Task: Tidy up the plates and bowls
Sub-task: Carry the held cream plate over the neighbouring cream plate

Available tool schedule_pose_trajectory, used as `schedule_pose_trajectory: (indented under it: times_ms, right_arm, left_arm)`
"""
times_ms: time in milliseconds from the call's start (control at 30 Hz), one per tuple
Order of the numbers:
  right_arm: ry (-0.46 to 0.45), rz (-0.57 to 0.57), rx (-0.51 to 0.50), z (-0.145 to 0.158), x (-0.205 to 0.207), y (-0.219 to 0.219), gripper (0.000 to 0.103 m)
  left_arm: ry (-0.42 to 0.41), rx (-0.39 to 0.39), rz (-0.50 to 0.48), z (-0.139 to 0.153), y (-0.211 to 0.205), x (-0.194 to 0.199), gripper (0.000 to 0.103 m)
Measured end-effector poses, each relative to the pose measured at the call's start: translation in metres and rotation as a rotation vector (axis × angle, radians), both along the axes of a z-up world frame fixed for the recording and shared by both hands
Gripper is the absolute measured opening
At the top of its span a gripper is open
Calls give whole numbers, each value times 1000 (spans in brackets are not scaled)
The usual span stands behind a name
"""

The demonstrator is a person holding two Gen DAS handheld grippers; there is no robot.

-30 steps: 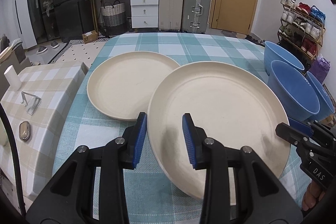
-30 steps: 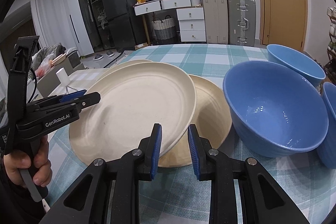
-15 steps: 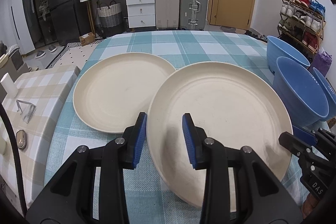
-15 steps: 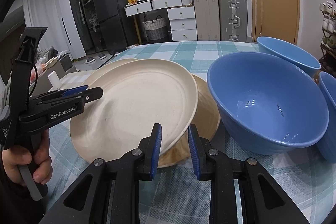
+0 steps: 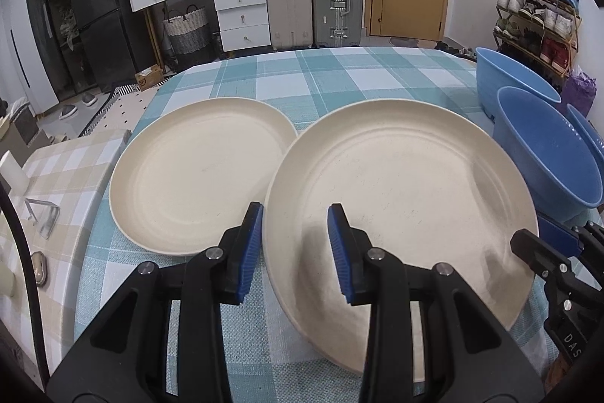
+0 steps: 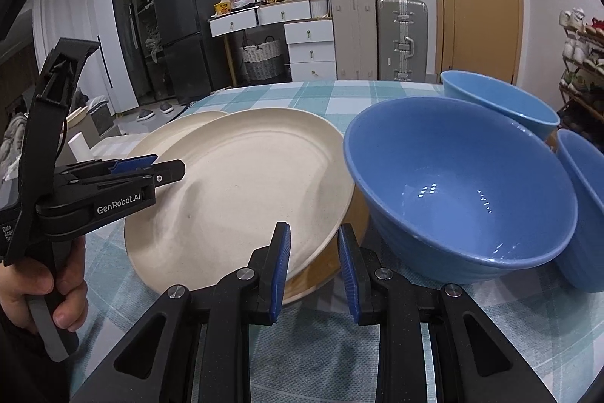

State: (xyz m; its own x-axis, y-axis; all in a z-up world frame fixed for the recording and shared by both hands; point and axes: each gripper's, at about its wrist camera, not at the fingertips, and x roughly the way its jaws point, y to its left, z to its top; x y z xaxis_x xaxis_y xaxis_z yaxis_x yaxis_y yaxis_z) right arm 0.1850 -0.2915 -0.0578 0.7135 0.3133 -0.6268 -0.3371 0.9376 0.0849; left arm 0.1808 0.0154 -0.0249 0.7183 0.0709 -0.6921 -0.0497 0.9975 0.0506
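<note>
Right now the cream plate (image 5: 396, 199) hangs just above the counter (image 5: 339, 74), near its front edge. Its rim runs between the jaws of the left gripper (image 5: 295, 210), which stand narrow, one blue pad outside the rim and one over the inner slope. That reads as a grip on the plate. The right gripper (image 6: 314, 227) has the opposite rim between equally narrow jaws, but I cannot tell whether its pads press.

On its right side the plate lies over a tan lower plate (image 6: 358, 221). Its back edge overlaps the rim of a far plate (image 5: 196, 169). The nearest blue bowl (image 6: 460, 191) sits just beside it.

Risks, as I judge them:
- The hold is at the rim only, so the plate could pivot or slip out on the sloped wall.
- Pushed further right, its rim would strike the bowl and shove it toward the two other bowls (image 6: 498, 101) behind it.
- Let go off-centre, it would sit crooked on the lower plate and rock.
- The overlapping back edge could drag the far plate.

Being round, the plate has no long axis. Its face points up, and it looks slightly tilted, not flat.
</note>
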Motion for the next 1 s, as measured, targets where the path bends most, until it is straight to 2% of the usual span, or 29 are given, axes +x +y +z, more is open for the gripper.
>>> schedule_pose_trajectory:
  times_ms: [333, 600, 767, 1000]
  right_arm:
    - [33, -15, -3, -2, 4, 0, 27]
    - [56, -42, -10, -4, 12, -2, 28]
    - [46, -54, -34, -7, 17, 0, 28]
    - [46, -49, -53, -9, 17, 3, 29]
  left_arm:
    - [21, 54, -1, -6, -9, 3, 31]
    - [52, 51, -9, -15, -12, 4, 31]
    - [53, 92, -7, -20, -17, 5, 32]
    - [50, 45, -10, -18, -9, 3, 32]
